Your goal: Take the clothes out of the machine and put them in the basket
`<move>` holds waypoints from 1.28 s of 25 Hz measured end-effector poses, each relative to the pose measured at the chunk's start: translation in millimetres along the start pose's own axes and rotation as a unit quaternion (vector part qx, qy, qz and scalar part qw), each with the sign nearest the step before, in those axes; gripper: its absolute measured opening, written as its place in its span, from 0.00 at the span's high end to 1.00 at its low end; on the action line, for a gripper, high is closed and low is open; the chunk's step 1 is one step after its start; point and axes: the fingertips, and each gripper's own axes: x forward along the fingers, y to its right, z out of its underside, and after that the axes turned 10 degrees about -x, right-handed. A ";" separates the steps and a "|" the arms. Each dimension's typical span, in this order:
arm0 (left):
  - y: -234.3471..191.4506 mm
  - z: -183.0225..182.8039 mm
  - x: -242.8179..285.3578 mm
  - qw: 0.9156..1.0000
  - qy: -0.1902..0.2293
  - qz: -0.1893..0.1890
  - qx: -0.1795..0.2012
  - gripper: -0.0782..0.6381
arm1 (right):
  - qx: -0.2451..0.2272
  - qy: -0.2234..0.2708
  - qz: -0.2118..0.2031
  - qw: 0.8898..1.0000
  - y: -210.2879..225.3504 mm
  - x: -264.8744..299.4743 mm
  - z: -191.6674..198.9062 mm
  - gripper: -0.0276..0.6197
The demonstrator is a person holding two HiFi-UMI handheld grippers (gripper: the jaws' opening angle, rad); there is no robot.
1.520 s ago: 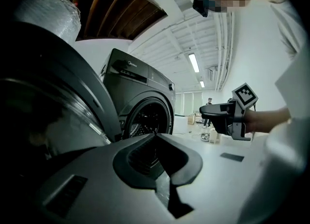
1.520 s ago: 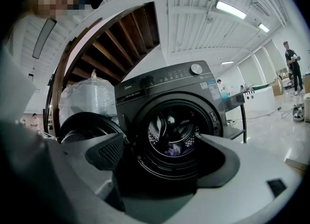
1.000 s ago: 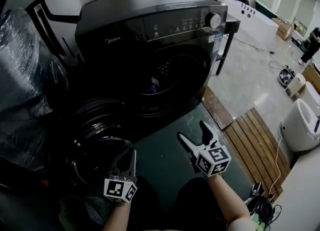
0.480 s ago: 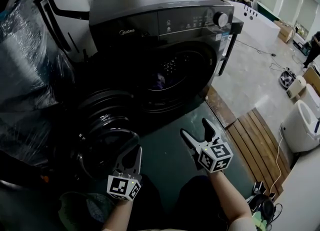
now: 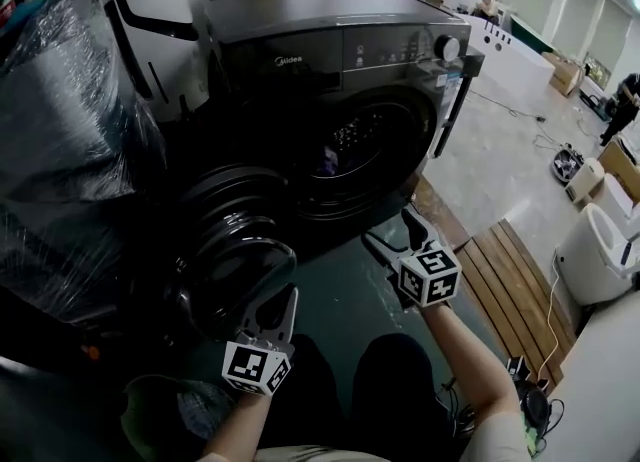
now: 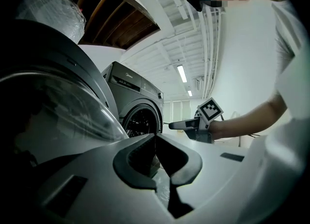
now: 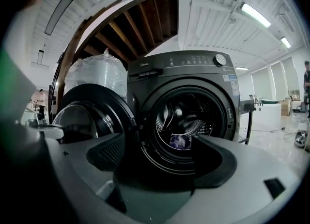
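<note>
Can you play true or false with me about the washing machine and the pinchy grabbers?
1. The washing machine has its door open. True.
2. The right gripper is holding a shirt. False: its jaws are wide apart with nothing between them.
3. Some clothing lies inside the drum. True.
4. The washing machine is white. False: it is dark grey, almost black.
</note>
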 end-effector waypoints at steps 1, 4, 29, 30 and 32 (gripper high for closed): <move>1.5 -3.2 -3.5 1.000 0.001 0.005 0.002 0.86 | 0.000 -0.005 -0.004 1.000 -1.8 4.0 -0.9 0.29; 6.0 -8.5 -13.7 1.000 -0.009 0.021 0.014 0.86 | 0.011 -0.014 -0.012 1.000 -2.6 15.4 -3.2 0.29; 0.4 20.6 15.4 1.000 -0.005 -0.023 0.006 0.86 | 0.059 -0.025 -0.003 0.998 84.1 240.3 44.7 0.34; -0.8 21.1 16.5 1.000 -0.006 -0.026 0.005 0.86 | 0.067 -0.028 -0.007 0.997 81.6 245.5 52.9 0.36; -3.5 22.7 19.7 0.999 -0.008 -0.033 0.003 0.86 | 0.062 -0.047 -0.019 0.997 76.4 257.6 68.6 0.35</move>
